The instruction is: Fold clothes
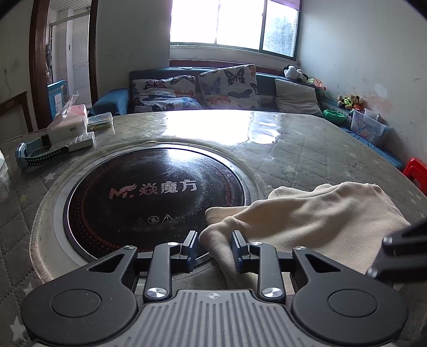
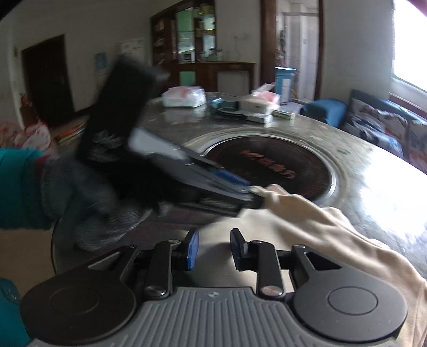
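Cream cloth (image 1: 315, 221): lay rumpled on the near right part of the round surface (image 1: 307, 144), one folded corner overlapping the rim of the black cooktop (image 1: 152, 192) set in the surface's middle. Left gripper (image 1: 214, 247): low over that corner, its fingers (image 1: 190, 244) narrowly parted with a fold of the cloth bunched between them; the left wrist view showed a small gap beside the left finger, while the blurred right wrist view showed the tips (image 2: 250, 192) pressed close together on the cloth's corner (image 2: 269, 190), so a firm hold could not be told. A gloved hand (image 2: 88, 186) with a teal sleeve (image 2: 18, 186) carried it. Right gripper (image 2: 214, 247): above the near edge of the surface, fingers (image 2: 192, 248) moderately apart with nothing between them, the cloth spreading to its right. Far left of the surface: a white box (image 1: 68, 130), a clear container (image 1: 100, 120), a power strip (image 1: 77, 141) and a blue-strapped device (image 1: 34, 154), grouped closely. Behind the surface: a sofa (image 1: 267, 85) with butterfly cushions (image 1: 229, 85) beneath a bright window (image 1: 229, 24), soft toys (image 1: 296, 73) along the wall, and a red stool (image 1: 416, 173) at the right edge.
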A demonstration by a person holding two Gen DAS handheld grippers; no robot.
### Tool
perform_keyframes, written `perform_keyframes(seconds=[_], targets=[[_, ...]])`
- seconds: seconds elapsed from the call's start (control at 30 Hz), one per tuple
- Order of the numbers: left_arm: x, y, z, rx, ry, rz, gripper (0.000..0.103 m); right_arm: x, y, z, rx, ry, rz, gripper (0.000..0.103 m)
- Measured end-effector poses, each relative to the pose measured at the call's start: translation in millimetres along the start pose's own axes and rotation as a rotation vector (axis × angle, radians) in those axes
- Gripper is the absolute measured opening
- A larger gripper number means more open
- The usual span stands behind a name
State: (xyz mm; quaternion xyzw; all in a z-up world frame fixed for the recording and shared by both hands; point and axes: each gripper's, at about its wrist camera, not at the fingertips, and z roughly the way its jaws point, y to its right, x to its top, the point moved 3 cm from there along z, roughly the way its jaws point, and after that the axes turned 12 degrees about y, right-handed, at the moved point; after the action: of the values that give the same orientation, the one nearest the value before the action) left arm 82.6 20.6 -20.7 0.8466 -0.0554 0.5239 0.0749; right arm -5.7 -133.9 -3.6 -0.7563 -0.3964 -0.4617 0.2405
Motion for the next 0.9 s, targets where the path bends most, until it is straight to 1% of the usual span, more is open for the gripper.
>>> perform_keyframes(seconds=[0.07, 0.13, 0.23, 0.33, 0.43, 0.5, 0.57, 0.63, 0.67, 0.7, 0.8, 0.9], targets=[[0, 0, -1, 0.001, 0.0, 0.002, 0.032, -4, -7, 2, -0.002, -0.011, -0.045, 0.027], [0, 0, -1, 0.004, 0.0, 0.006, 0.032, -5, -10, 0, -0.006, -0.006, -0.053, 0.027], [1, 1, -2, 0.009, 0.002, 0.01, 0.032, 1, -8, -17, -0.012, 0.032, -0.007, 0.026], [2, 3, -5, 0.016, 0.008, 0.016, 0.032, -2, -2, -34, -0.07, 0.049, 0.009, 0.026], [4, 9, -12, 0.016, 0.025, 0.031, 0.031, -13, 13, -47, -0.144, 0.035, 0.065, 0.027], [6, 16, -20, 0.008, 0.042, 0.042, 0.031, -25, 19, -50, -0.183, 0.002, 0.093, 0.027], [9, 24, -30, 0.001, 0.066, 0.066, 0.031, -34, 20, -55, -0.186, -0.017, 0.106, 0.027], [11, 32, -41, -0.02, 0.089, 0.083, 0.031, -37, 19, -66, -0.174, -0.002, 0.122, 0.027], [11, 37, -45, -0.033, 0.097, 0.089, 0.031, -37, 21, -73, -0.186, 0.013, 0.128, 0.027], [11, 41, -49, -0.047, 0.102, 0.096, 0.031, -38, 23, -81, -0.203, 0.028, 0.135, 0.027], [6, 53, -54, -0.084, 0.103, 0.112, 0.031, -43, 39, -102, -0.303, 0.064, 0.183, 0.027], [-2, 61, -54, -0.105, 0.091, 0.126, 0.031, -53, 58, -119, -0.406, 0.069, 0.244, 0.027]])
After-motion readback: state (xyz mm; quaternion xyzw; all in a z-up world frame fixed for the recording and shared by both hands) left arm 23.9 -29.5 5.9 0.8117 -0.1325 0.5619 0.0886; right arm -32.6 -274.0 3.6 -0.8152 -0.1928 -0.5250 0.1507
